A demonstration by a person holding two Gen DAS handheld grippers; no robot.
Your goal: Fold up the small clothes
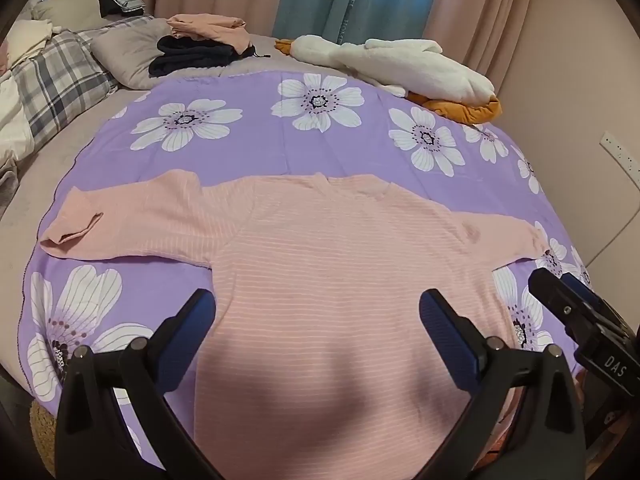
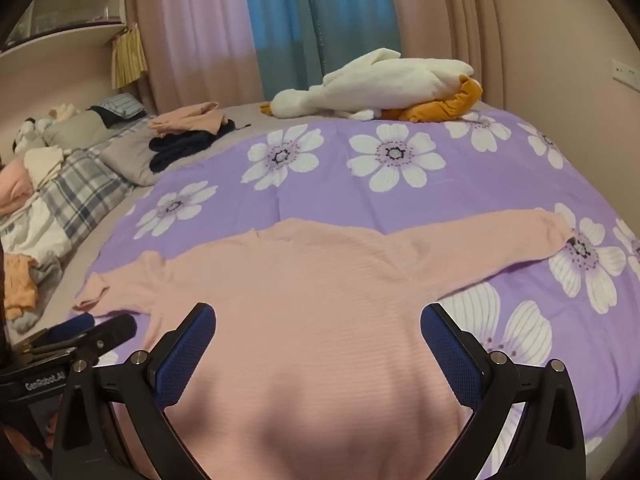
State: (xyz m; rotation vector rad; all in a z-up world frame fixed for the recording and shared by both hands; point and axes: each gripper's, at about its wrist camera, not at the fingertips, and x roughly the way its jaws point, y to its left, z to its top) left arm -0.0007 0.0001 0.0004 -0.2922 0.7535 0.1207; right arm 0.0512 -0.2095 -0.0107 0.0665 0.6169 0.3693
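Note:
A pink striped long-sleeved top point(image 1: 328, 264) lies flat on a purple flowered sheet point(image 1: 248, 152), sleeves spread left point(image 1: 80, 224) and right point(image 1: 508, 236). It also shows in the right wrist view point(image 2: 304, 280). My left gripper point(image 1: 318, 312) is open and empty, hovering above the top's lower body. My right gripper point(image 2: 318, 320) is open and empty too, above the same lower part; it shows at the right edge of the left wrist view point(image 1: 568, 300). The left gripper shows at the lower left of the right wrist view point(image 2: 92, 330).
A stack of folded pink and dark clothes point(image 1: 204, 46) lies at the back. A white plush goose point(image 1: 400, 64) lies at the back right. Plaid pillows point(image 1: 60, 80) and loose clothes point(image 2: 20, 280) are at the left. A wall point(image 1: 580, 92) stands close on the right.

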